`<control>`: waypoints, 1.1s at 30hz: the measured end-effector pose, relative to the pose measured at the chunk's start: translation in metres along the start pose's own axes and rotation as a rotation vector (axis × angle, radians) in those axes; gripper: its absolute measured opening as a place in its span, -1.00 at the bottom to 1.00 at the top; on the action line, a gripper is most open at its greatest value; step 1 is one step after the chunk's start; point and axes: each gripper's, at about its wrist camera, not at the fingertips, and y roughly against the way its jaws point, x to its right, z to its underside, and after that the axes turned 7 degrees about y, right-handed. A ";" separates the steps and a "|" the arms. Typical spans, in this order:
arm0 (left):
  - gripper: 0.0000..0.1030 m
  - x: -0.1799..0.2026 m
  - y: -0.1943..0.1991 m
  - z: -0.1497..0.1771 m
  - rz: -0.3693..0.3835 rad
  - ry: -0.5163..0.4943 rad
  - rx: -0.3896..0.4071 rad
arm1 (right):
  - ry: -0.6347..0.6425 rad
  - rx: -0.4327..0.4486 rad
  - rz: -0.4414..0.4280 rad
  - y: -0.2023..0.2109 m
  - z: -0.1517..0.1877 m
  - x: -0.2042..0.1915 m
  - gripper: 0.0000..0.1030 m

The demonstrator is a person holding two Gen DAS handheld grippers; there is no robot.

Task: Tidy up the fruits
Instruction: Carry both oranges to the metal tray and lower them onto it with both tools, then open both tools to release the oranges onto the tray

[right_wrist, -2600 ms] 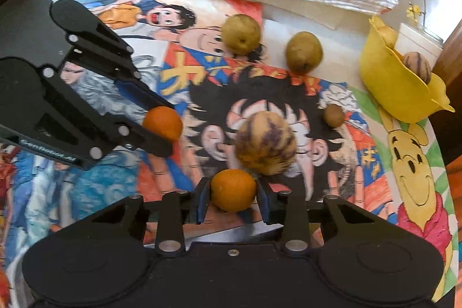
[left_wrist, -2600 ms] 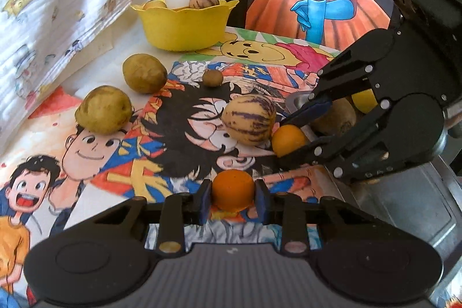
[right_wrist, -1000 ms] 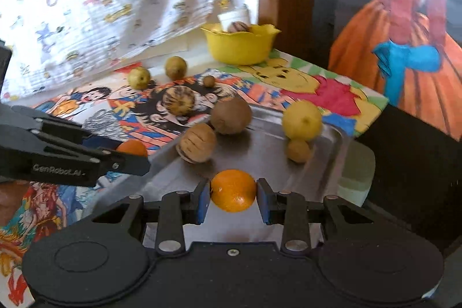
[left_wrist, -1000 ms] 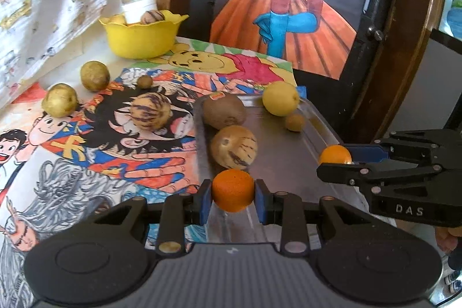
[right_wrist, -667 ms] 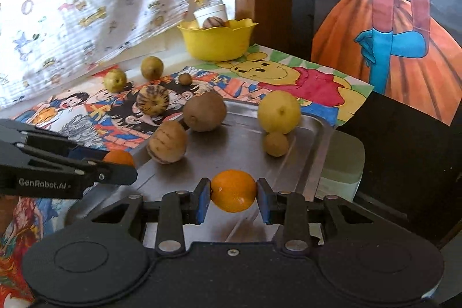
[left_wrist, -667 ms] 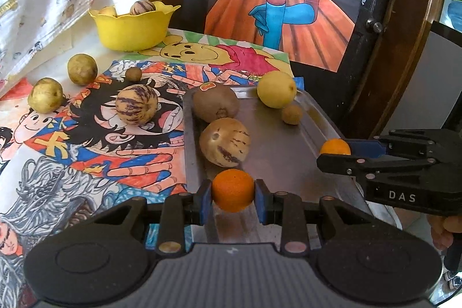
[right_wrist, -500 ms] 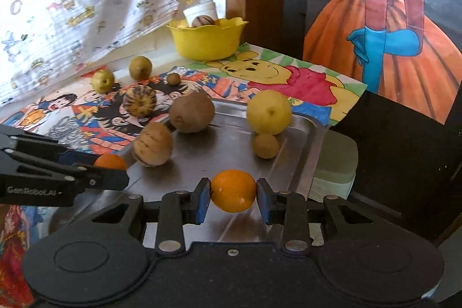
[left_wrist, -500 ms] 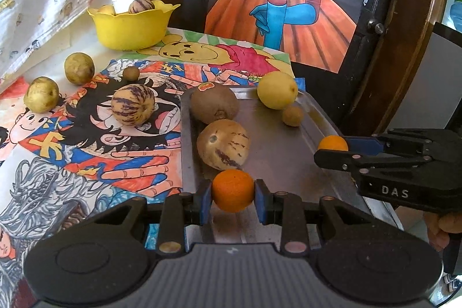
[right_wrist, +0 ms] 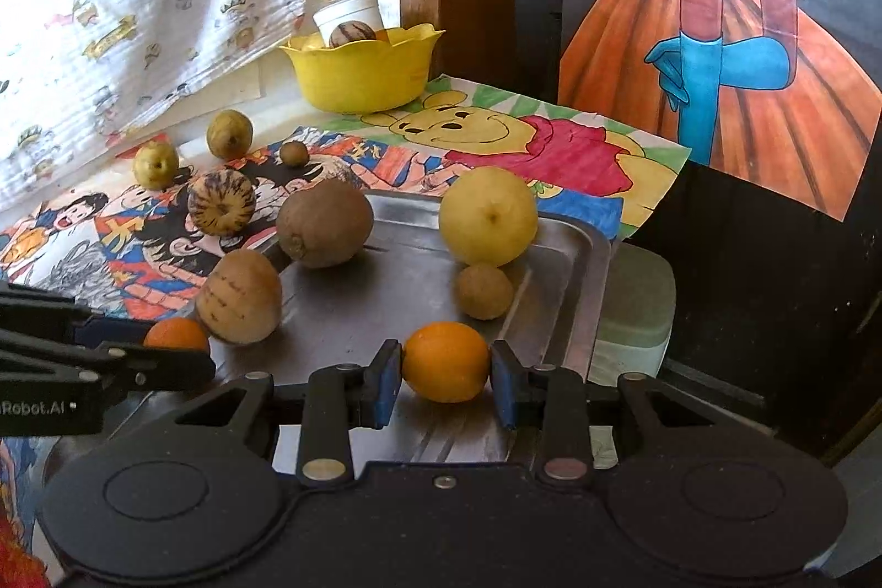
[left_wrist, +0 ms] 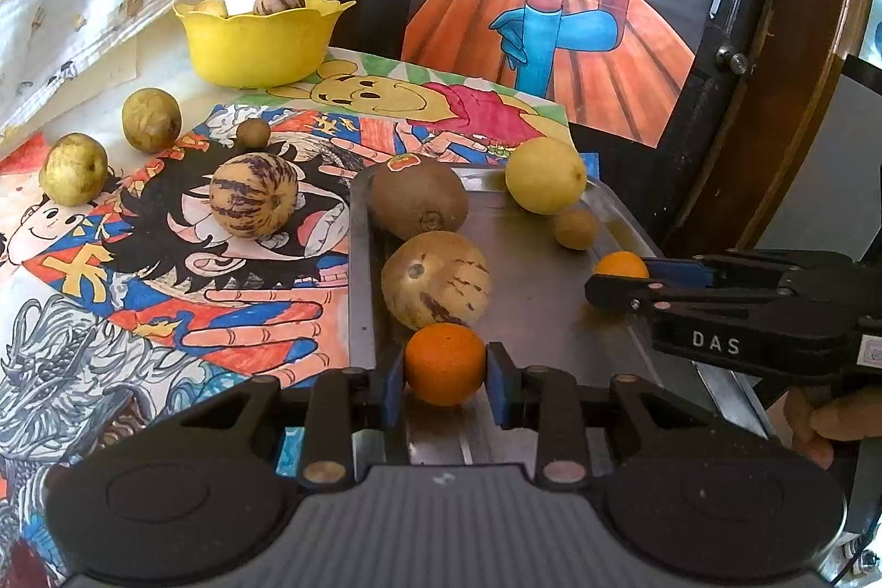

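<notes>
Both grippers clamp oranges: left (left_wrist: 445, 363) over tray (left_wrist: 551, 312) near edge, right (right_wrist: 446, 369) over its right side.

"DAS" on right tool (left_wrist: 620, 282); "Robot.AI" on left tool (right_wrist: 182, 356)

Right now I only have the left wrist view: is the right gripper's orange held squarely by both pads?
Observer: Yes. Seen head-on, the right gripper has both blue pads against the right-hand orange.
Operator: What lies past the tray's right rim?
Observer: A pale green block sits close beside that rim of the tray.
Operator: And the orange in my gripper?
Observer: From the side, the left-hand orange shows right next to the striped tan fruit; I cannot tell whether they touch.
</notes>
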 end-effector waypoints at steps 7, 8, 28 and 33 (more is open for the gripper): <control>-0.35 -0.001 -0.003 0.000 0.005 0.004 0.007 | -0.004 0.001 0.001 -0.003 -0.001 0.000 -0.29; -0.35 -0.001 -0.003 0.000 0.005 0.004 0.008 | -0.005 0.001 0.000 -0.004 -0.002 0.000 -0.29; -0.26 -0.002 0.008 0.001 0.011 0.051 -0.009 | -0.022 0.038 0.018 0.022 0.006 -0.001 0.17; 0.01 0.000 0.026 0.002 0.004 0.051 0.026 | -0.023 0.057 0.026 0.042 0.010 -0.006 0.33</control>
